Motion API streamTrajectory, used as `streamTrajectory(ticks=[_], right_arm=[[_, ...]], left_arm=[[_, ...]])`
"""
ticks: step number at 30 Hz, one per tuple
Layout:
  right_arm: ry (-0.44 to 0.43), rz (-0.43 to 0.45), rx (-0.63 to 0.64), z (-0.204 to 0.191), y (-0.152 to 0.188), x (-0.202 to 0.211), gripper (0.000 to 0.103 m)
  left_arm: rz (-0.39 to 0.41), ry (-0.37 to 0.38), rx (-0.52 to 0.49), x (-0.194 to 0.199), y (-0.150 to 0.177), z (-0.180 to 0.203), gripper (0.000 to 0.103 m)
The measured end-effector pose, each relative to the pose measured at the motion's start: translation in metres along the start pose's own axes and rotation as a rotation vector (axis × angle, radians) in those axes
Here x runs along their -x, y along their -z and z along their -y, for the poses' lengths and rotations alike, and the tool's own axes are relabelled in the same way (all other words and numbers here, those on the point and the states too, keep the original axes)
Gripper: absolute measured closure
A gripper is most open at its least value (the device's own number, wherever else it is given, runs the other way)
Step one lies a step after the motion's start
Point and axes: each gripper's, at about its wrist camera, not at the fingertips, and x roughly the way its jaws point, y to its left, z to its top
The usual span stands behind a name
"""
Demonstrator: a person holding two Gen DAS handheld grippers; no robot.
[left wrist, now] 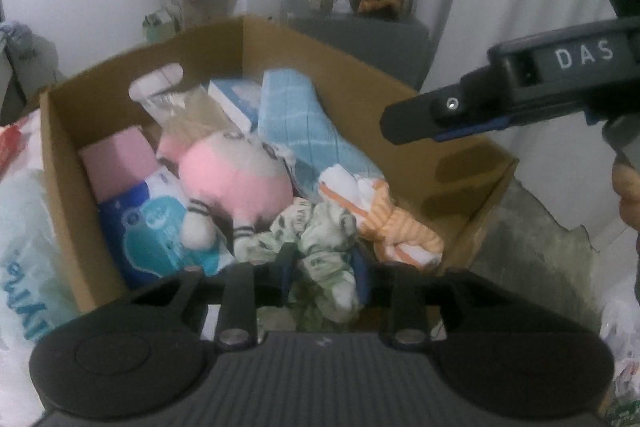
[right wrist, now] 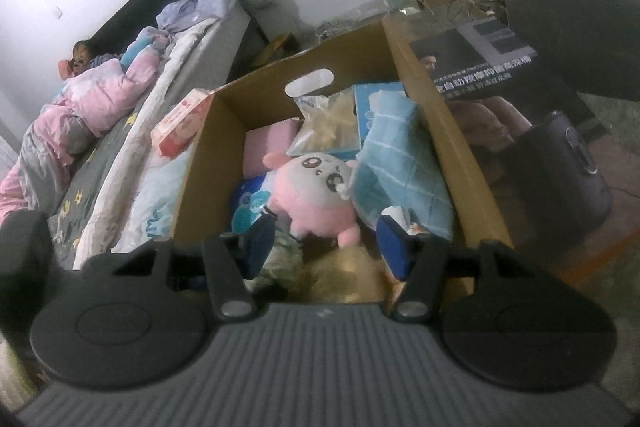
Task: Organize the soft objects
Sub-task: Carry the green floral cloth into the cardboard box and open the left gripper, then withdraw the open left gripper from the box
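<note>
— Looking into the cardboard box, what sits at its left?

— Pink block, then the pink plush, blue towel, orange-striped cloth.

— Your claws?

— My left claw straddles the green-printed cloth, jaws slackened; whether the pads press it, I cannot tell. My right claw hangs released over the box.

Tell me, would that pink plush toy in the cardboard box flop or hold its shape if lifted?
The pink plush toy looks stuffed and rounded, so the body probably keeps its shape. Its small limbs would likely dangle. It seems light and fuzzy, unlikely to slip or break.
</note>
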Motion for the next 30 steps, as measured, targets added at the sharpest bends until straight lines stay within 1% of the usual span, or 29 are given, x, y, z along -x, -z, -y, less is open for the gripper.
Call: streamTrajectory(ticks=[1,5,7,10,11,14,16,18,20,22,25,26,28,30], right_arm=[[0.0,-0.006,-0.001,0.002,0.001,-0.003,0.047],[-0.004,-0.017,-0.014,0.008,0.0,-0.01,0.047],[-0.01,-0.016,-0.022,0.009,0.0,-0.01,0.047],[-0.019,-0.008,-0.03,0.008,0.002,-0.008,0.047],[-0.024,-0.004,-0.032,0.007,0.003,-0.007,0.047],[-0.042,0.007,-0.055,0.004,0.006,-0.002,0.046],[-0.063,0.02,-0.085,0.004,0.008,0.002,0.044],[-0.09,0.04,-0.121,0.003,0.011,0.007,0.041],[-0.12,0.071,-0.148,0.001,0.015,0.012,0.038],[-0.121,0.117,-0.159,-0.005,0.021,0.017,0.034],[-0.069,0.209,-0.127,-0.02,0.033,0.025,0.029],[-0.028,0.247,-0.101,-0.027,0.038,0.026,0.026],[0.088,0.313,-0.039,-0.045,0.049,0.026,0.024],[0.146,0.346,0.003,-0.058,0.056,0.024,0.022]], left_arm=[[-0.002,0.009,0.001,0.0,0.0,-0.001,0.062],[0.014,0.007,-0.018,0.0,-0.002,0.0,0.054],[0.03,-0.011,-0.026,0.004,-0.004,0.001,0.047],[0.054,-0.032,-0.018,0.016,-0.006,-0.003,0.046],[0.061,-0.034,-0.012,0.021,-0.006,-0.003,0.045],[0.107,-0.046,0.009,0.045,-0.007,-0.009,0.036],[0.143,-0.065,0.021,0.063,-0.004,-0.014,0.024],[0.169,-0.08,0.037,0.081,-0.001,-0.019,0.018],[0.194,-0.097,0.063,0.1,0.006,-0.027,0.015],[0.213,-0.111,0.099,0.117,0.015,-0.037,0.013],[0.24,-0.137,0.15,0.142,0.032,-0.049,0.007],[0.25,-0.15,0.165,0.15,0.039,-0.053,0.006],[0.262,-0.187,0.199,0.162,0.052,-0.06,0.001],[0.275,-0.234,0.233,0.172,0.065,-0.064,0.0]])
